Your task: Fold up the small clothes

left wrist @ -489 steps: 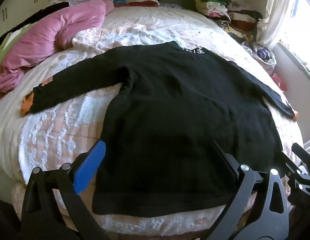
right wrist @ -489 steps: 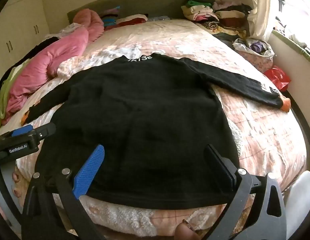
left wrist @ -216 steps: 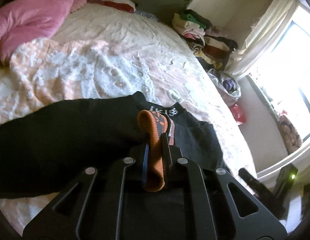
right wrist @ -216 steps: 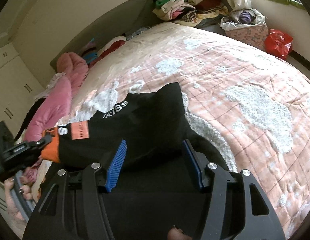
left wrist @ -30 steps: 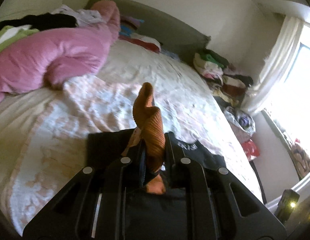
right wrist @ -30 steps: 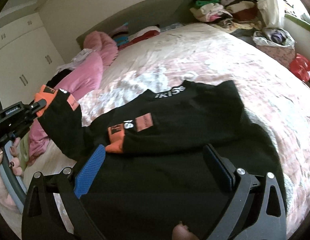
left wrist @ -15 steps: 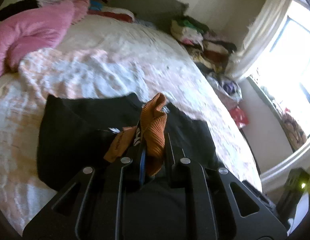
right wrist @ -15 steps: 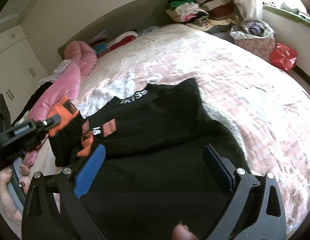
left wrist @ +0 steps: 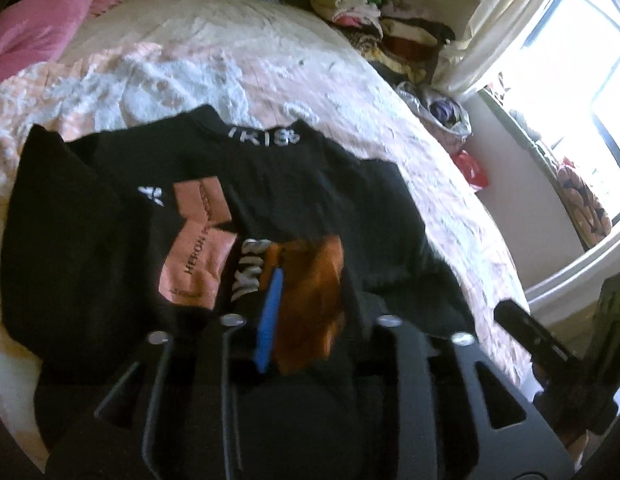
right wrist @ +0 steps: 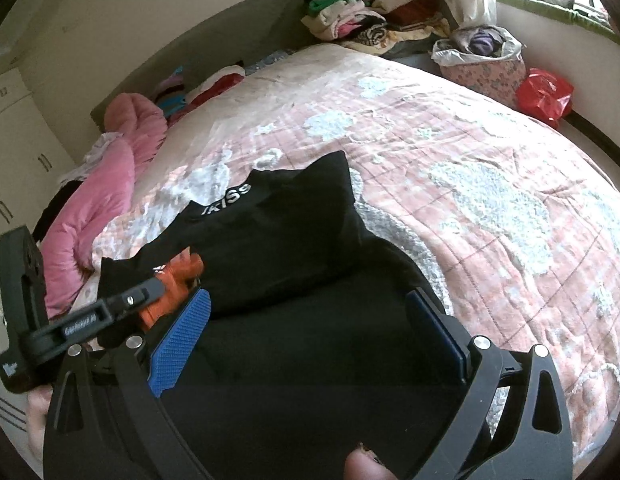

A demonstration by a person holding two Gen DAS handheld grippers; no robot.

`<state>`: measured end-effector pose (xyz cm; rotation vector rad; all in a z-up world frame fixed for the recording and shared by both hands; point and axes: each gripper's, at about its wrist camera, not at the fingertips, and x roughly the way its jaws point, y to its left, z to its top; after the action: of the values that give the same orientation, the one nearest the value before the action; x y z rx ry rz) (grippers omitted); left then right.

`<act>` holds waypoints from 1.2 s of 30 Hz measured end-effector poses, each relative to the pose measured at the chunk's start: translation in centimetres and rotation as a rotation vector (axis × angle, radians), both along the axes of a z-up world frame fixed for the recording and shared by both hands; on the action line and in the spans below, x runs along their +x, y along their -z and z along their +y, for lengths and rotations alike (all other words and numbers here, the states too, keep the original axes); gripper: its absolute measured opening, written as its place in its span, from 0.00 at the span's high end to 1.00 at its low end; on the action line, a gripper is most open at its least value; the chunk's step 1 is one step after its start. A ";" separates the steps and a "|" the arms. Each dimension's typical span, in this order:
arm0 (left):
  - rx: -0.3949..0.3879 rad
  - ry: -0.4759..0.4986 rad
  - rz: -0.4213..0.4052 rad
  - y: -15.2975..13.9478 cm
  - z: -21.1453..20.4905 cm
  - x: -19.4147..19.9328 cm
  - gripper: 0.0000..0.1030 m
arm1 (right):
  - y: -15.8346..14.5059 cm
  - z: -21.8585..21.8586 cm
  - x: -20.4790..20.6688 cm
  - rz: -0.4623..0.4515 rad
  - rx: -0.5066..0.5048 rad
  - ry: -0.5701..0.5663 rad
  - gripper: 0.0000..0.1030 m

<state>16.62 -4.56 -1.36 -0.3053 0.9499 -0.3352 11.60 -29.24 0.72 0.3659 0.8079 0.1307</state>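
A black long-sleeved sweater (left wrist: 294,184) with orange cuffs lies on the bed, both sleeves folded in across its chest; it also shows in the right wrist view (right wrist: 278,236). My left gripper (left wrist: 310,276) stands partly open over an orange cuff (left wrist: 310,276) that lies between its jaws on the sweater. From the right wrist view the left gripper (right wrist: 166,280) sits at the sweater's left side by the orange cuff (right wrist: 178,280). My right gripper (right wrist: 310,340) is open and empty over the sweater's lower part.
A pink and white quilt (right wrist: 490,184) covers the bed. A pink duvet (right wrist: 110,200) lies heaped at the left. Stacked clothes (right wrist: 358,12) sit by the headboard. A bag (right wrist: 482,56) and red bag (right wrist: 544,92) stand by the window wall.
My left gripper has brought the orange-cuffed sleeve down across the sweater's chest and its jaws have parted around the cuff. The right gripper has stayed open over the hem.
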 end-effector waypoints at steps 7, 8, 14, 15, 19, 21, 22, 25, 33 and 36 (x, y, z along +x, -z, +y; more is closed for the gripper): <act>0.097 -0.094 -0.038 -1.1 3.2 -0.5 0.33 | 2.5 4.3 2.3 0.078 0.001 -0.132 0.21; 0.115 -0.116 -0.048 -1.4 3.9 -0.7 0.29 | 3.0 5.2 2.6 0.095 -0.001 -0.151 0.23; 0.153 -0.234 -0.069 -2.7 8.4 -1.1 0.16 | 5.7 10.7 4.4 0.166 0.022 -0.237 0.36; 0.151 -0.253 -0.068 -2.8 9.2 -1.2 0.16 | 6.1 11.3 4.7 0.172 0.018 -0.235 0.41; 0.140 -0.305 -0.074 -3.3 11.5 -1.7 0.15 | 6.2 12.4 5.1 0.162 0.020 -0.242 0.84; 0.143 -0.325 -0.080 -3.5 12.6 -2.0 0.13 | 5.5 12.7 5.1 0.140 0.023 -0.262 0.92; 0.146 -0.337 -0.085 -3.6 13.1 -2.1 0.13 | 4.8 13.0 5.0 0.118 0.008 -0.278 0.92; 0.148 -0.371 -0.092 -3.8 14.6 -2.3 0.13 | 2.1 13.2 5.1 0.040 -0.015 -0.336 0.93; 0.105 -0.427 -0.080 -4.0 17.5 -2.5 0.13 | -4.9 11.9 7.1 -0.146 -0.192 -0.380 0.93; 0.117 -0.427 -0.080 -4.0 17.3 -2.3 0.13 | -5.8 10.8 7.9 -0.178 -0.257 -0.365 0.93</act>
<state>14.30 12.79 2.63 -0.3750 0.7980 0.0981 19.46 -18.41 6.57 -0.0389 0.6981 0.3909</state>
